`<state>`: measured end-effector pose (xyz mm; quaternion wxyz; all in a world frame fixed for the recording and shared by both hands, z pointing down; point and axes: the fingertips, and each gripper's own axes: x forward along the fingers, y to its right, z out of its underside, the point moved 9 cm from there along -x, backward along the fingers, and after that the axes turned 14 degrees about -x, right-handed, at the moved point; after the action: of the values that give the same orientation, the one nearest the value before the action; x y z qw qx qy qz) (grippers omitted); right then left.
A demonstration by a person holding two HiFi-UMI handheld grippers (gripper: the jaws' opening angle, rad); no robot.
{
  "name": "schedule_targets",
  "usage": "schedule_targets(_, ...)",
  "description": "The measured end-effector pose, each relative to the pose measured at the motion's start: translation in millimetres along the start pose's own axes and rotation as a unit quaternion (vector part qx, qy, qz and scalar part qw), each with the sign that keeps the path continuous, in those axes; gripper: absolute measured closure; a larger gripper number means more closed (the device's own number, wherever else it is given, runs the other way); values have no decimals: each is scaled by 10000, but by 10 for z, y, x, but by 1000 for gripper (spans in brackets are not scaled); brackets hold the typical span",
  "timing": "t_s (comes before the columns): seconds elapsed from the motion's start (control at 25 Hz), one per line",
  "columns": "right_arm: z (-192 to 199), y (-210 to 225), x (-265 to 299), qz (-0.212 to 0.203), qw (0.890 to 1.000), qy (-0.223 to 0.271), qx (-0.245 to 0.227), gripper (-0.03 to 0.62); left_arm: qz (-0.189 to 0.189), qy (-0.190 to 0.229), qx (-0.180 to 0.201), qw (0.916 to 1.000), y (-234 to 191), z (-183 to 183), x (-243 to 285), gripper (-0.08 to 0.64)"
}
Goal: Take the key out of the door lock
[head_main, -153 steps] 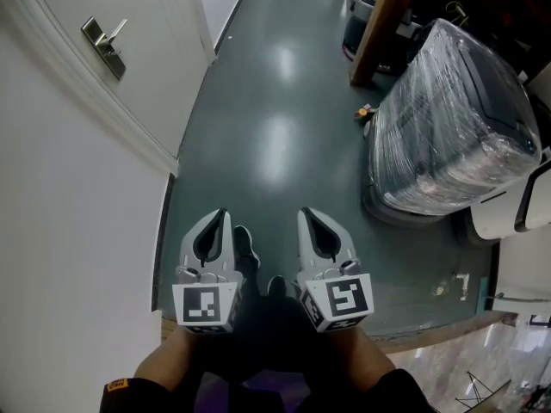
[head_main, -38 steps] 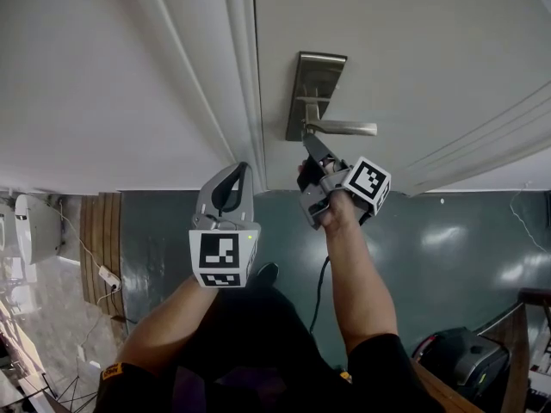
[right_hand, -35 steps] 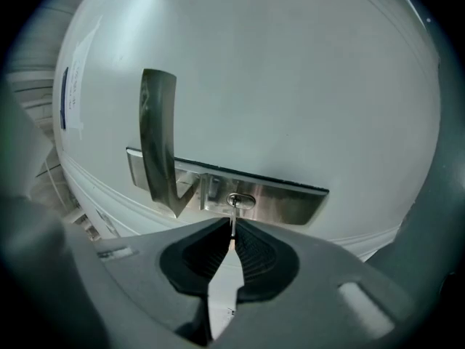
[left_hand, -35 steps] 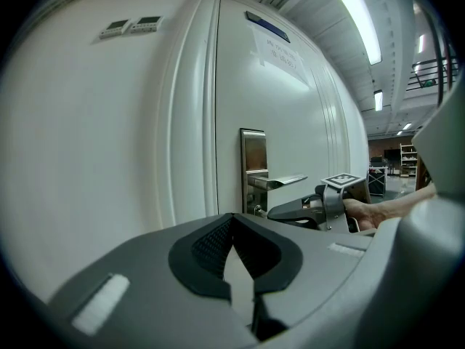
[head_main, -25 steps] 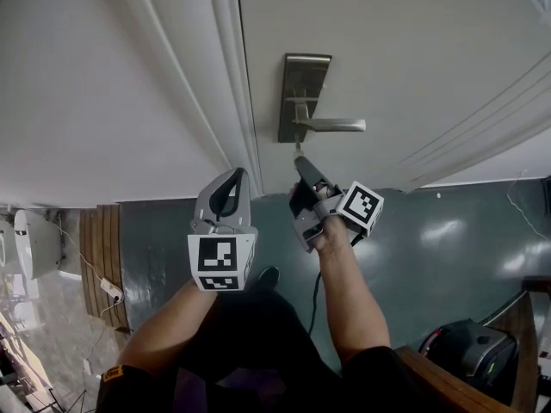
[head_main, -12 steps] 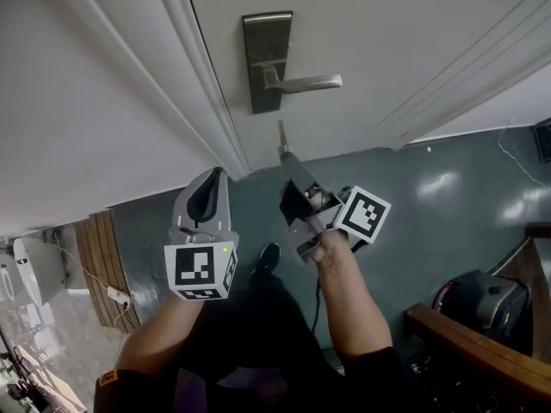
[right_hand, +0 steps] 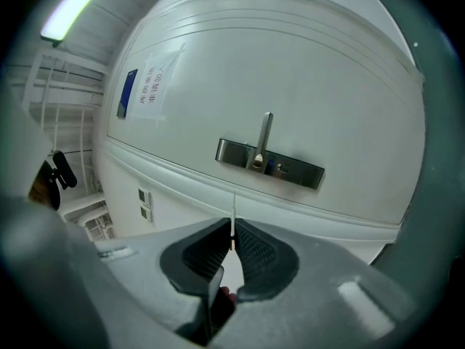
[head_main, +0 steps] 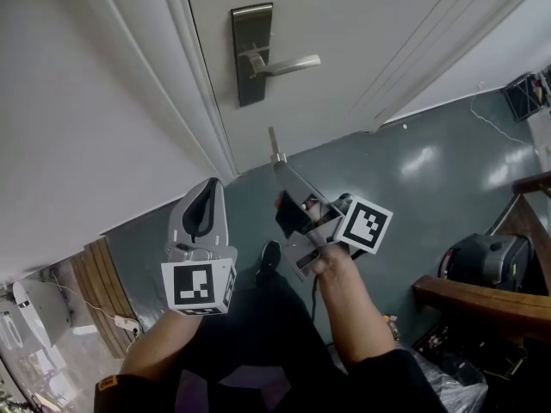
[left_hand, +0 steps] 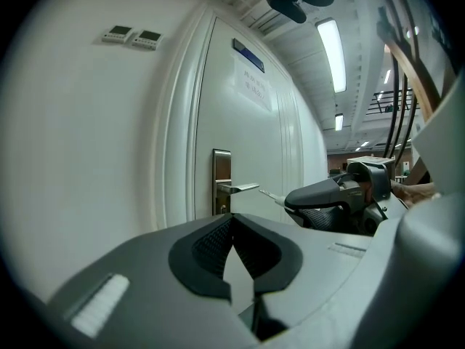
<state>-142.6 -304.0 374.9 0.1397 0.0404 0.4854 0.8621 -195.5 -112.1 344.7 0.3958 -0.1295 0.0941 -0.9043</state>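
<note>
The silver key (head_main: 274, 144) is out of the lock and pinched in my right gripper (head_main: 280, 163), its thin blade sticking out past the fingertips toward the door. The steel lock plate (head_main: 250, 54) with its lever handle (head_main: 284, 63) sits on the white door, well clear of the key. In the right gripper view the blade (right_hand: 233, 213) stands edge-on between the pads, below the plate (right_hand: 270, 163). My left gripper (head_main: 209, 189) hovers beside the door frame, shut and empty. The left gripper view shows the key (left_hand: 270, 194) and the plate (left_hand: 221, 182).
The door frame moulding (head_main: 185, 76) and a white wall lie to the left. Dark green floor (head_main: 430, 170) is underfoot. A wooden rail (head_main: 482, 295) and a black case (head_main: 482, 256) stand at the right. A paper notice (right_hand: 158, 82) hangs on the door.
My right gripper has drawn back from the lock with the key in it, and the gap to the plate has grown. Both hands have moved away from the door.
</note>
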Motion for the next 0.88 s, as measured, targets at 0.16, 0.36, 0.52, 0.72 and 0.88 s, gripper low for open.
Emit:
schedule_targets(0.16,298,-289,-72,108,9998,113,-75,577,182,87,15,9998,-126,-57,-327,541)
schedule_targets(0.36,743,-696,-131,224,9990,267,-264,577,354,158,-54,9992,-364,-87,-791,541)
schedule_targets(0.52,1104,-950,-265,376,9979,428,-315,577,451,130,-179,9987,-544,-38,-1105,541)
schedule_targets(0.72,1426,-1208,-574,812,9934,499,-635,577,614,-30,-285,9977,-549,49,-1406,541)
schedule_targets(0.88,1591,-1377,-888,1116,9882,504,-923,577,800,-124,-284,9963,-387,157,-1622,541)
